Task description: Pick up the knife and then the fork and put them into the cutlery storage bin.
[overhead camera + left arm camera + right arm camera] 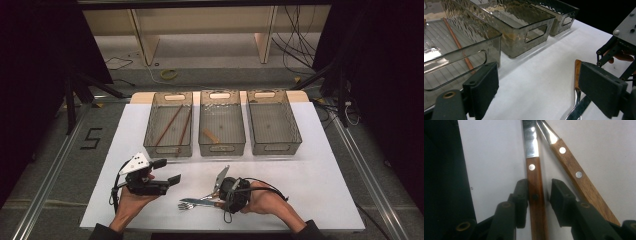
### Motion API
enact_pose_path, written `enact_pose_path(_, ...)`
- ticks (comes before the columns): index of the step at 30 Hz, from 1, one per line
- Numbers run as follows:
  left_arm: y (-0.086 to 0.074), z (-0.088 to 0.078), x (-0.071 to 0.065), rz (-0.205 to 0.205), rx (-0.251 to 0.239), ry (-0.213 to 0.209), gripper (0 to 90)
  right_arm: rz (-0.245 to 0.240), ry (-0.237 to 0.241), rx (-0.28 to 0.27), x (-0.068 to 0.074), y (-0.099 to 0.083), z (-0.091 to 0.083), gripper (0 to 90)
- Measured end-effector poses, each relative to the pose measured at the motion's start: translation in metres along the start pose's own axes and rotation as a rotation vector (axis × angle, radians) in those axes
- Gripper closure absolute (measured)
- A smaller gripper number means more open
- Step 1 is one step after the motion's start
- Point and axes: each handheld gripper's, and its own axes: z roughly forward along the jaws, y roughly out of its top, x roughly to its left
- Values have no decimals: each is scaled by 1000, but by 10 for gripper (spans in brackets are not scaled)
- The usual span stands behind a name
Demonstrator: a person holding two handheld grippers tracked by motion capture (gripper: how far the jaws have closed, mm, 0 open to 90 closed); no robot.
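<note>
Sorting cutlery into bins, pick-up step. Right hand-held gripper [537,192] is low over the desk [320,190], jaws astride a wooden-handled knife [534,182] lying on the desk near the front edge. One pad looks to touch the handle, a gap shows at the other, so not clamped yet. A 2nd wooden-handled piece [576,175] lies just beside it, w/ a fork [192,204] close by. Left hand-held gripper [167,172] hangs open, empty, to the left. Next, probably: close fully on the handle w/o catching the neighbour, lift, carry to a bin [222,146]; which bin I can't tell.
</note>
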Motion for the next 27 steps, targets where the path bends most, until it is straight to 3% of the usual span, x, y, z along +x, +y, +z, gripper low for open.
enact_pose_path(2, 0, 0, 0, 3, 2, -1, 161, 12, 4, -2, 1, 0, 0, 694)
enact_pose_path(11, 0, 0, 0, 3, 3, -1, 161, -32, 8, 12, 2, 2, 0, 764)
enact_pose_path(17, 0, 0, 0, 5, 3, -2, 161, -8, 23, -1, 0, 1, 0, 772)
enact_pose_path(22, 0, 0, 0, 6, 2, -1, 161, 7, 15, -34, -3, -2, -8, 773)
enact_pose_path(27, 0, -1, 0, 4, -2, 0, 161, 40, -8, -110, -11, -6, -25, 773)
